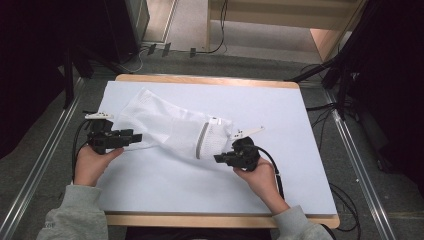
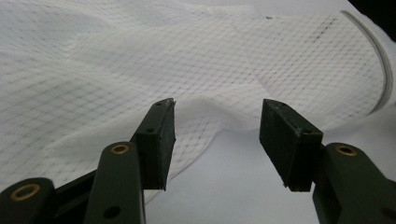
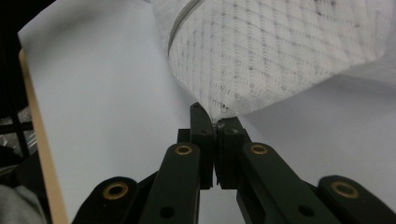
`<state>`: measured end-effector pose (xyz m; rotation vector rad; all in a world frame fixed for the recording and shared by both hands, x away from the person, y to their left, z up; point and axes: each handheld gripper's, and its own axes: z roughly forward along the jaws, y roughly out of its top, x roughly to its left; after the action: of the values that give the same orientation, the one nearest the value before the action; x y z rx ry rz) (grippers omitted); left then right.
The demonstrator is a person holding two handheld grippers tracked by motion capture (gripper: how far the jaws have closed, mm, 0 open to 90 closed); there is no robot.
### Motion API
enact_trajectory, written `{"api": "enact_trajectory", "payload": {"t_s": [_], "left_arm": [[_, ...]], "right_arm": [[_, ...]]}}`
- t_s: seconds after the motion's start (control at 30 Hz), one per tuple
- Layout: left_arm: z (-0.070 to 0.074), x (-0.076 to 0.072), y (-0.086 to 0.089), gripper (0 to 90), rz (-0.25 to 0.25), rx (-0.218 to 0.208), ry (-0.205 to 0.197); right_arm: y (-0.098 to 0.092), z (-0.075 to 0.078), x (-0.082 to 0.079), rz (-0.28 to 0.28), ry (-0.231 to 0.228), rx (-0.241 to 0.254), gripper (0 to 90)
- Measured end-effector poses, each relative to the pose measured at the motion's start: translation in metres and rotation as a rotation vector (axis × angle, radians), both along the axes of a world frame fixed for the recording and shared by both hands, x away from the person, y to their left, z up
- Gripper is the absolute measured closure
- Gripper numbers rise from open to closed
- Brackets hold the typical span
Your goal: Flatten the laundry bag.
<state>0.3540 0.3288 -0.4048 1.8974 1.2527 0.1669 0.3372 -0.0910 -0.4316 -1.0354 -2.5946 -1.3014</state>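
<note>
Forearms in grey sleeves reach over the bench [image 1: 165,190], each hand carrying a tool. A white mesh bag [image 1: 172,127] lies crumpled across the middle. Its corner could slip free if the right tool [image 1: 223,159] tugs hard, since only a thin bit of netting sits pinched between its pressed-together jaws. The left tool [image 1: 136,137] stands spread at the bag's other edge, gripping nothing.
</note>
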Motion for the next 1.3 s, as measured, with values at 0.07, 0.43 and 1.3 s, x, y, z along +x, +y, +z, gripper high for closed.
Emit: {"api": "enact_trajectory", "payload": {"t_s": [0.07,0.43,1.3], "left_arm": [[0.001,0.001,-0.003,46.4,-0.009,-0.002,-0.001],[0.003,0.006,-0.025,46.2,-0.076,0.01,-0.006],[-0.001,0.006,-0.033,46.1,-0.08,0.021,0.002]], "right_arm": [[0.003,0.0,-0.008,0.013,0.002,0.0,89.5],[0.016,0.001,-0.043,0.075,-0.002,0.015,89.2],[-0.045,-0.007,0.038,-0.149,-0.138,-0.07,68.7]]}}
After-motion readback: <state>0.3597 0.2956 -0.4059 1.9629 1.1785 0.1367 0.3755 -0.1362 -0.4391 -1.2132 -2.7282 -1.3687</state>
